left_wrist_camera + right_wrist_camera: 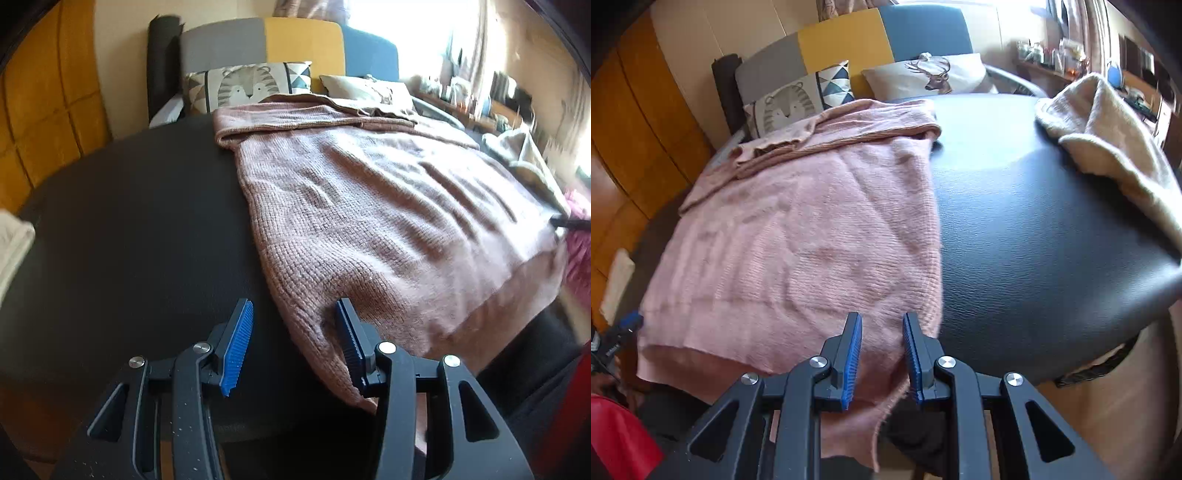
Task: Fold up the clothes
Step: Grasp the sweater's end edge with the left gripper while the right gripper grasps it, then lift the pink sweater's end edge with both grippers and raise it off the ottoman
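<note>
— What is the left gripper (293,334) doing?
— Standing half open at the pink sweater's (388,221) near left corner, one pad touching it, gripping nothing.
— And the right gripper (882,343)?
— Hovering narrowly parted over the near right hem, holding nothing, on the black table (1052,229).

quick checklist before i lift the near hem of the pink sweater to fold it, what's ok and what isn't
1. Pink knitted sweater lies spread on the black padded table: ok.
2. Top part already folded over near the pillows: ok.
3. Left gripper astride the hem's left corner, pads not pressing: not ok.
4. Right gripper over the hem's right corner, gap between pads: not ok.
5. Cream fleece garment apart from the sweater: ok.
6. Hem overhanging the table edge, whether it snags: cannot tell.
</note>
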Demonstrator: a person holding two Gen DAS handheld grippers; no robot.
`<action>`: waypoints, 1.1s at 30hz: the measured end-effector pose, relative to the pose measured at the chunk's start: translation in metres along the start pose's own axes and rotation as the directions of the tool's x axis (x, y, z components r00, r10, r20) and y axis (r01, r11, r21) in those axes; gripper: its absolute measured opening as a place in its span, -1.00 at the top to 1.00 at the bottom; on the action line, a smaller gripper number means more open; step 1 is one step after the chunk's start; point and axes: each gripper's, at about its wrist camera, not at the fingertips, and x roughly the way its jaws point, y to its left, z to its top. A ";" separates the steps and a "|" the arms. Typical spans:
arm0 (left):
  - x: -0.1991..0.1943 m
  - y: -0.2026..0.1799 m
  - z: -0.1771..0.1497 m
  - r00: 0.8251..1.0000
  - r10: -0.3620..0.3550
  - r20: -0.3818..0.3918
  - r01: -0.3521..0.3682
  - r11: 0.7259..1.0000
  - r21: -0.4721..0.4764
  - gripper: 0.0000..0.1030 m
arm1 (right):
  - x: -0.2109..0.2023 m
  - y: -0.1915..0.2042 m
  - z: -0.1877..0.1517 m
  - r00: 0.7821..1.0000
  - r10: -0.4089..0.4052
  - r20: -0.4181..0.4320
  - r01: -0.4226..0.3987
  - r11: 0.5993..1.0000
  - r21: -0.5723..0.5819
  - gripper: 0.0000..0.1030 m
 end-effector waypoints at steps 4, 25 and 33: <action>0.004 0.002 0.003 1.000 0.021 0.003 -0.021 0.999 -0.025 0.04 | -0.003 -0.002 -0.003 0.998 -0.052 0.025 0.052 0.999 -0.006 0.57; 0.000 0.053 -0.013 0.986 -0.165 0.009 0.157 0.918 -0.363 0.88 | 0.017 -0.019 0.004 0.986 -0.164 -0.024 0.165 0.986 0.029 0.94; -0.004 0.059 -0.019 0.987 -0.160 0.014 0.155 0.927 -0.341 0.89 | 0.018 -0.022 0.005 0.981 -0.190 -0.027 0.191 0.981 0.039 0.94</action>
